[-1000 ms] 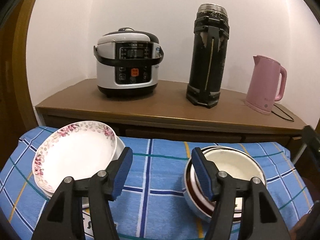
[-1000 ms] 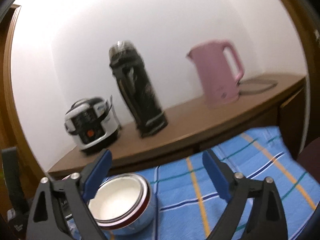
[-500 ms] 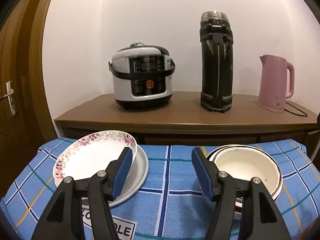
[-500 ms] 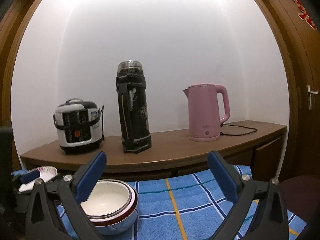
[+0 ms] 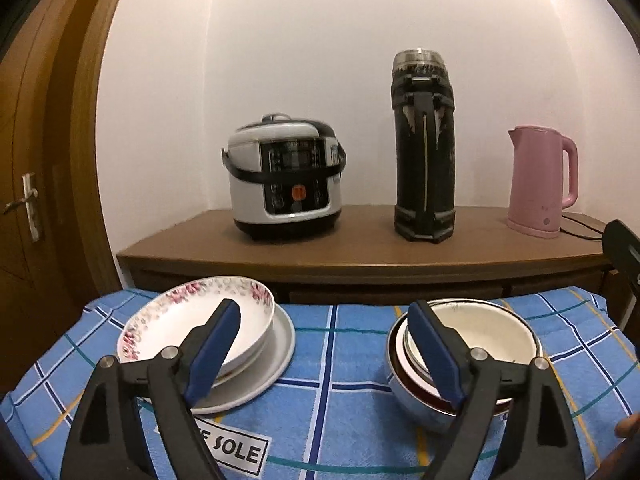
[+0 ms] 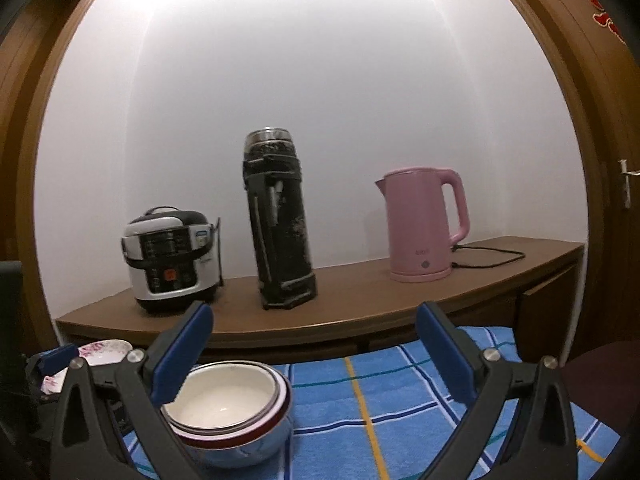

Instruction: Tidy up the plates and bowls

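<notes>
Plates point(image 5: 208, 344) and bowls point(image 5: 472, 352) stacked apart on checked cloth point(image 5: 340, 360)

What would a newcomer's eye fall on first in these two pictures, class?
Probably the pink kettle at the right end of the wooden sideboard, beside a tall black flask and a silver rice cooker. Next, the blue checked cloth in front, with stacked plates left and nested bowls right.
</notes>
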The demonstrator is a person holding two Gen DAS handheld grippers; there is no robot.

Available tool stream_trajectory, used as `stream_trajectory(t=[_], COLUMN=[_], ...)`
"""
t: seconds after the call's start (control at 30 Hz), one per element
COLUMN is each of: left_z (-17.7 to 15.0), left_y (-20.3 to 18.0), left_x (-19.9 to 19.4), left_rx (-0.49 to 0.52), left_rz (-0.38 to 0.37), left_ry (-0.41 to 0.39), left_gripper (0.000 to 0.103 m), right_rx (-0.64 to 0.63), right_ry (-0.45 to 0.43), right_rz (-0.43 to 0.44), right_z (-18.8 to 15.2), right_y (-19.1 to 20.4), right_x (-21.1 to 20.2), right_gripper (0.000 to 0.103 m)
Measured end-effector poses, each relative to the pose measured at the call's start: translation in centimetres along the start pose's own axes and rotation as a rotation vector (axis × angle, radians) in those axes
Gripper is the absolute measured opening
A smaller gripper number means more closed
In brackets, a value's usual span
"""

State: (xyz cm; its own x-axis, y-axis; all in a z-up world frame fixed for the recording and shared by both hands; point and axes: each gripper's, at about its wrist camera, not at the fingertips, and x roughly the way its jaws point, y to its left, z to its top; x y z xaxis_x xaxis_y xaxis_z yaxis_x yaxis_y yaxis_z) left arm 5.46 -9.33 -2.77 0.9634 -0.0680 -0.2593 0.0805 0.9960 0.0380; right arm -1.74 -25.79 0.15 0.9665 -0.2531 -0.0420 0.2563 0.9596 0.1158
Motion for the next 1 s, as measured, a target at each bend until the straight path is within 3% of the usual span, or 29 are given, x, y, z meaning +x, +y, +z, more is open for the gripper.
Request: stream_trajectory(t=[0.23, 0.33, 0.5, 0.67, 0.73, 0.87, 1.0], left_z=[-0.2, -0.3, -0.4, -0.6, -0.6, 0.0, 1.0], left_y=[-0.6, -1.1, -0.9, -0.6, -0.8, -1.0, -0.5], left_x=[0.3, 0.7, 1.5, 2.5, 2.8, 3.5, 4.6], left_rx=[0.032, 0.06, 0.033, 0.007, 0.014, 0.029, -0.001], left_rz=[-0.056, -0.17, -0.162, -0.182, -0.183, -0.167, -0.173], left_ry=[0.055, 0.093, 0.135, 0.181, 0.193, 0.215, 0.23], left_gripper=[0.095, 0.099, 0.099, 0.099, 0.099, 0.099, 0.099], right_rx=[0.011, -0.001, 0.117, 0.17, 0.148, 0.166, 0.234], right_ry=[-0.018, -0.011, 0.096, 0.102, 0.143, 0.321, 0.401], right_rz=[-0.016, -0.003, 0.08, 0.054, 0.051, 0.096, 0.124], right_z=[0.1, 0.1, -0.4, -0.6, -0.6, -1.2, -2.0], right_y=[-0.3, 0.0, -1.2, -2.3, -2.1, -2.0, -3.0], right_x=[-0.4, -0.3, 1.1, 1.0, 1.6, 4.0, 5.2], right_gripper=[0.103, 0.103, 0.103, 0.103, 0.103, 0.102, 0.091])
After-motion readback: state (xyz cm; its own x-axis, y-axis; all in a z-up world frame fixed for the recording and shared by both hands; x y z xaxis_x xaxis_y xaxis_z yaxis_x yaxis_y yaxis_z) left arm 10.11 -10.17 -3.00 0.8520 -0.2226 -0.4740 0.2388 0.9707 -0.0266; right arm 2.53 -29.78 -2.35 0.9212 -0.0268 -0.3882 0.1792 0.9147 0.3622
